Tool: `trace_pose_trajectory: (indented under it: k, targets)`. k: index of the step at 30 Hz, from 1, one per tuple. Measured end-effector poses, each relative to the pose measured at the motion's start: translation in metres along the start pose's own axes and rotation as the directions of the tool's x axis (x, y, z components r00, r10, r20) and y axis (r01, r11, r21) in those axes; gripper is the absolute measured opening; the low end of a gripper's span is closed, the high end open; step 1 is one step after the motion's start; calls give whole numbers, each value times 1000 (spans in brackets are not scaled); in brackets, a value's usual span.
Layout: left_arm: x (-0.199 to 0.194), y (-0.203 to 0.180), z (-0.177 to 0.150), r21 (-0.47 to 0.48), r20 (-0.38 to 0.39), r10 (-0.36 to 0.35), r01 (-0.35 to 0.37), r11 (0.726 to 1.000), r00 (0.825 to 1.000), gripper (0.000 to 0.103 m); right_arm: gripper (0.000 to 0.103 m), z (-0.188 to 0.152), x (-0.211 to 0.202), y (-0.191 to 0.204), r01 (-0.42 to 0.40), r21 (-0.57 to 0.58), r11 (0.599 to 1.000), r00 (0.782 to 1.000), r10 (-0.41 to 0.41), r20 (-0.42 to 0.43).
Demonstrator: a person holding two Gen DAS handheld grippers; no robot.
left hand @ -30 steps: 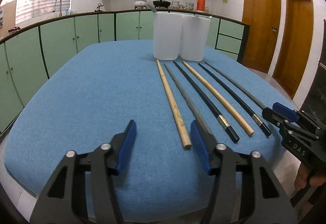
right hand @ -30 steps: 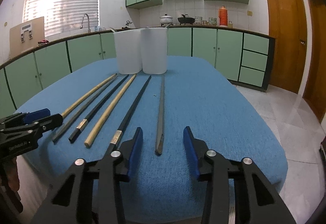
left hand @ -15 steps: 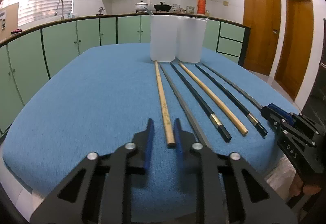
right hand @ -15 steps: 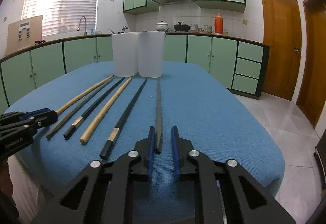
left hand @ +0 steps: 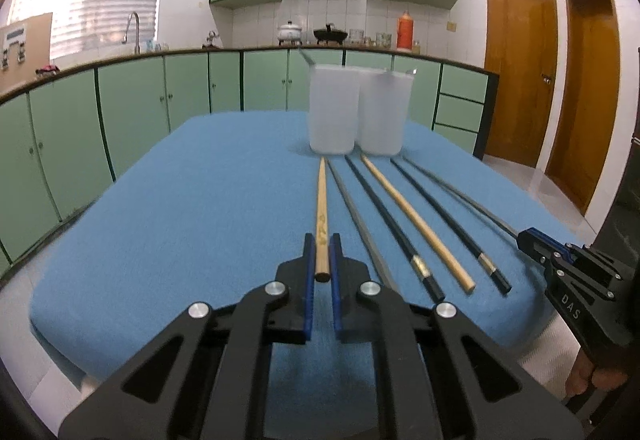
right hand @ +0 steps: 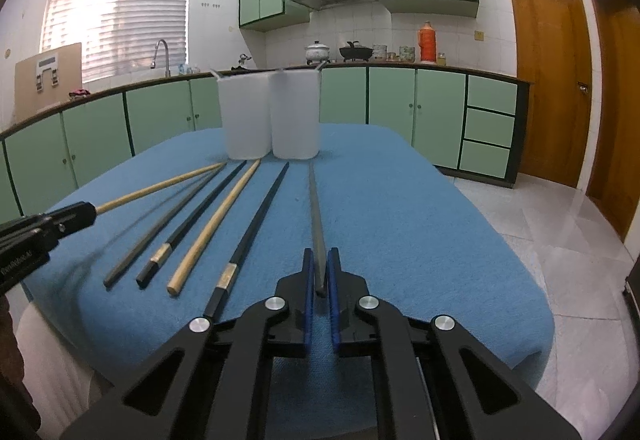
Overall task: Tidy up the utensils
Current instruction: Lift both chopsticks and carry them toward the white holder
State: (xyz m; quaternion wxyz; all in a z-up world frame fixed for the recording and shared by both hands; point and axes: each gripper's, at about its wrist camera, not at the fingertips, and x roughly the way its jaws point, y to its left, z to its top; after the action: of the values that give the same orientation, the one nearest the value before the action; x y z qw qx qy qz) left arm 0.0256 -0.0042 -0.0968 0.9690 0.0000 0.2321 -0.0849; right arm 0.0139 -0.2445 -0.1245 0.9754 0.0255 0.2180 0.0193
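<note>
Both hand-held grippers level over chopsticks (left hand: 322, 207)

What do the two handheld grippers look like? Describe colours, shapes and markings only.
The left gripper and the right gripper look alike: angular matte-black frames with triangular cutouts, round silver pivot bolts, and two flat blue ribbed finger pads. Seen side-on, the right one's black body bears white letters "DAS".
</note>
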Motion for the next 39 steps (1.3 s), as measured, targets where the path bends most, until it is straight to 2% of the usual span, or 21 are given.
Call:
trace_pose_trajectory:
  k: [11,22,30,39]
  targets:
    - [-27,2,37,5,117,-5,4,1000,993,6,7,37,-25,-12,-50,39,998,996,48,71]
    - [-41,11,78,-4,205,-31,32,999,978,6,7,93,-43,-18,-112,39,993,983,105,150]
    - [-42,9,106,20,234,-69,66,998,970,6,7,134,-41,-21,-155,37,987,977,148,152]
    - [-31,11,142,54,229,-105,96,994,968,6,6,178,-32,-11,-159,-32,987,977,162,140]
